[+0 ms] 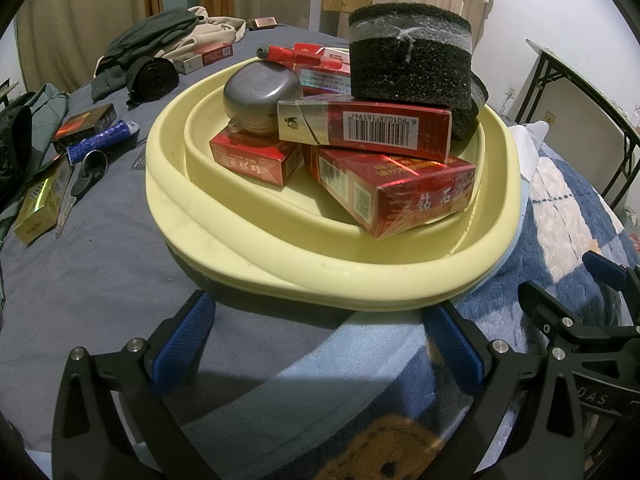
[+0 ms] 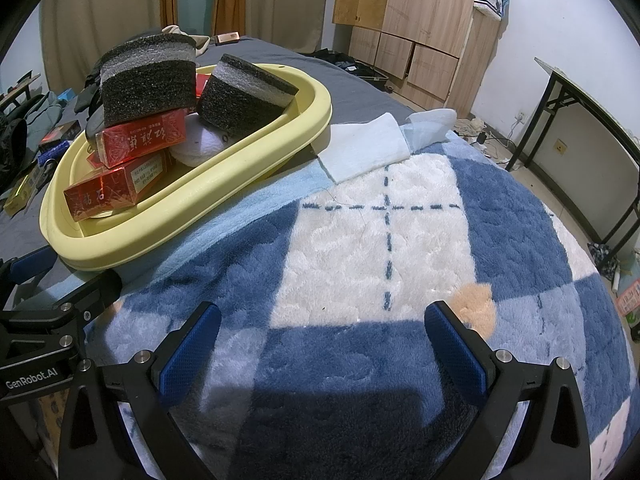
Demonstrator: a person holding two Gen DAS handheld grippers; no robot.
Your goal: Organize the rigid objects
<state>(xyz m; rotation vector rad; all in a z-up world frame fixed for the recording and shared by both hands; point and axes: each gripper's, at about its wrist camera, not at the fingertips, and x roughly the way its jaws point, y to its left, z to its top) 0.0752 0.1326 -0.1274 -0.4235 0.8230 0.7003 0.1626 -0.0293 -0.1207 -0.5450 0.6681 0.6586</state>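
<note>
A pale yellow basin [image 1: 320, 280] [image 2: 240, 152] sits on the bed, piled with red cigarette boxes [image 1: 400, 192] [image 2: 144, 138], a grey metal round case [image 1: 260, 96], a red lighter [image 1: 288, 54] and black foam blocks [image 1: 408, 60] [image 2: 248, 92]. My left gripper [image 1: 320, 344] is open just in front of the basin's near rim, holding nothing. My right gripper [image 2: 324, 340] is open over the blue and white blanket [image 2: 380, 248], right of the basin, also empty. Each gripper shows at the edge of the other's view.
Loose on the grey sheet left of the basin lie a dark red box [image 1: 84, 126], a blue tube [image 1: 100, 142], a gold box [image 1: 40, 204], keys [image 1: 86, 178], another red box [image 1: 208, 56] and clothes [image 1: 160, 36]. A folding table [image 2: 592, 120] and wooden wardrobe [image 2: 420, 20] stand right.
</note>
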